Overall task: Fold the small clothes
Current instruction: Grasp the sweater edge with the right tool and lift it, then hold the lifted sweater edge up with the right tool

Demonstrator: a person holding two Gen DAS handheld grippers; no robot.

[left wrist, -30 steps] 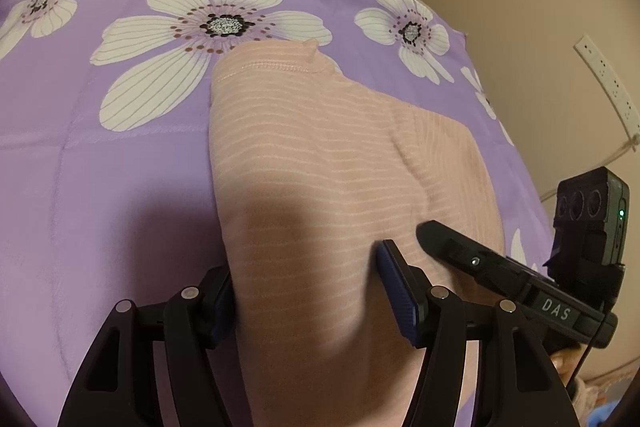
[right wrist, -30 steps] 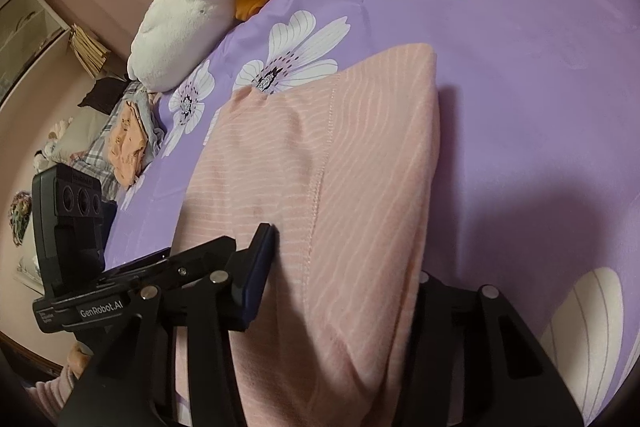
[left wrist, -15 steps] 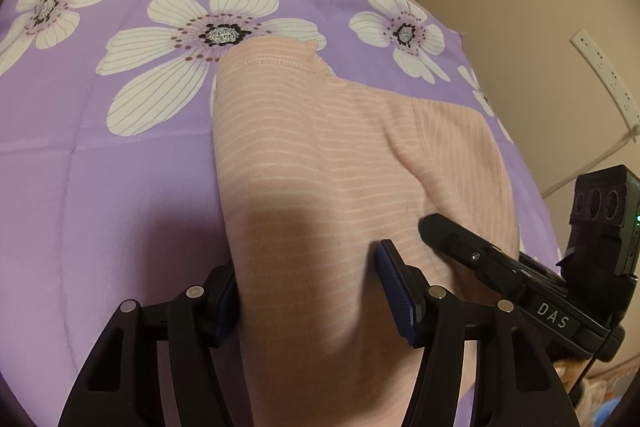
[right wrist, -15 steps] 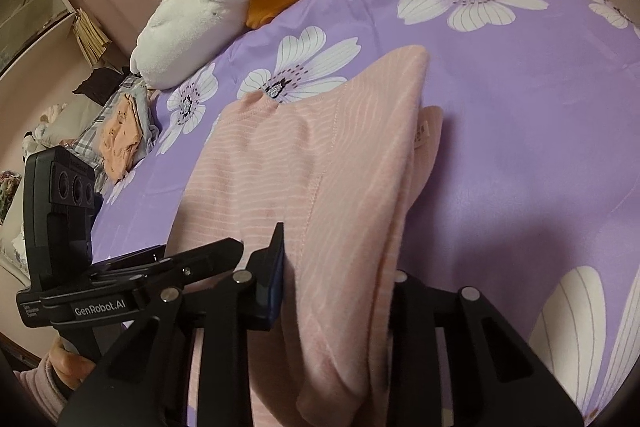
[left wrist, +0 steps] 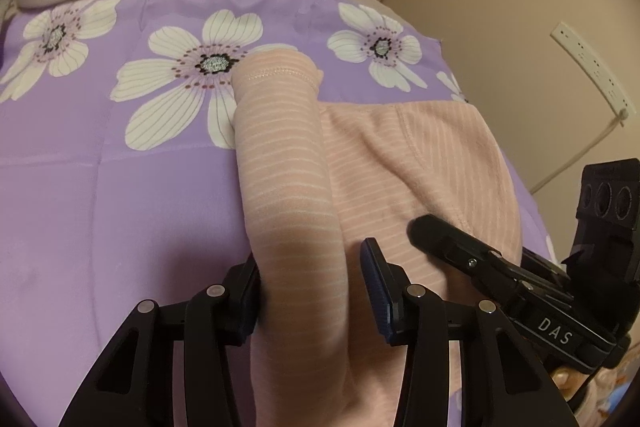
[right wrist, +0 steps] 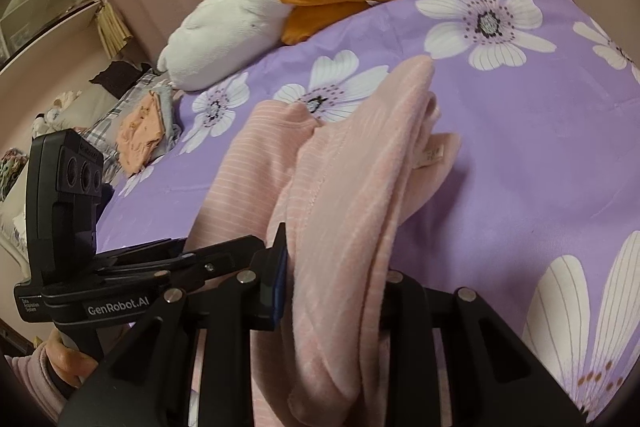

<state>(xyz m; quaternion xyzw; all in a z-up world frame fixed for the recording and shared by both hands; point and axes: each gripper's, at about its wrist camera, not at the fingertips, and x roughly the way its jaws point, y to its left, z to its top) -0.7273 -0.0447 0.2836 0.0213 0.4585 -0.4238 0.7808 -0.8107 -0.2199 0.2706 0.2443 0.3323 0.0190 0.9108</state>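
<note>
Left wrist view: the left gripper point(left wrist: 310, 291) is closing on a rolled fold of soft pink striped knit garment point(left wrist: 288, 167) running between its jaws, though its right pad stands apart. Right gripper point(right wrist: 336, 287) clamps a bunched fold of it. Beyond lies smooth purple flowered bedding point(left wrist: 100, 187), then a plush white toy point(right wrist: 232, 27).

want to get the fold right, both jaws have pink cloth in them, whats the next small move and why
Probably carry both gathered edges of the pink striped garment forward over the part lying flat on the purple floral cover. The left gripper, its jaws closing, and the right gripper each hold a bunched fold, lifted off the cover.
</note>
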